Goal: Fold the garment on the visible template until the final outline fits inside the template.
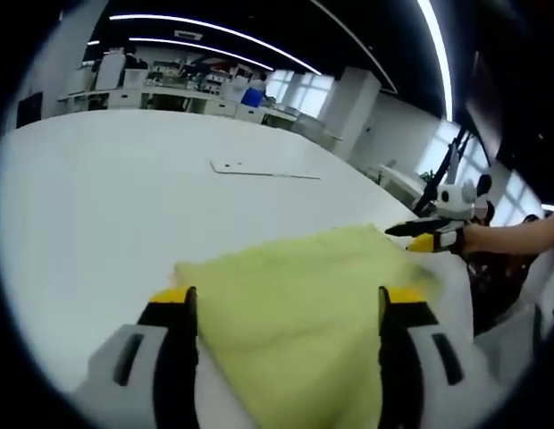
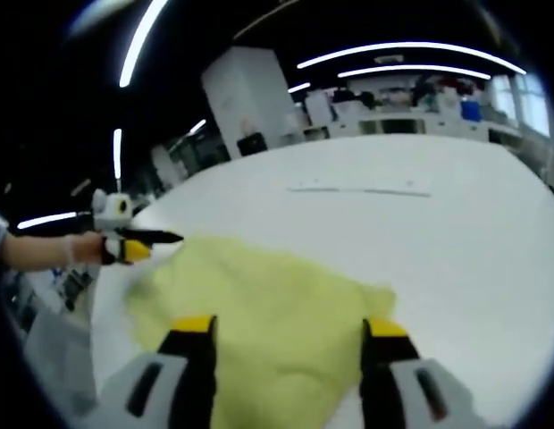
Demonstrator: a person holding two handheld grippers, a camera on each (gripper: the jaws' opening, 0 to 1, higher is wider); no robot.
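Observation:
A pale yellow-green garment [image 1: 295, 304] lies rumpled on the white table [image 1: 107, 206]. My left gripper [image 1: 288, 295] hovers over its near part, open, with cloth showing between the yellow-tipped jaws. The right gripper [image 1: 418, 234], held by a hand, sits at the garment's far right corner. In the right gripper view the garment [image 2: 259, 295] spreads under my right gripper [image 2: 289, 326], which is open. The left gripper [image 2: 147, 243] points at the cloth's left edge. A thin flat template outline [image 1: 264, 170] lies farther back on the table, apart from the garment [image 2: 357, 189].
The table's rounded edge [image 1: 411, 201] runs close behind the right gripper. A person's forearm [image 1: 518, 234] reaches in from the right. Desks and shelves [image 1: 188, 89] stand far behind. Bare table surface [image 2: 474, 241] stretches between garment and template.

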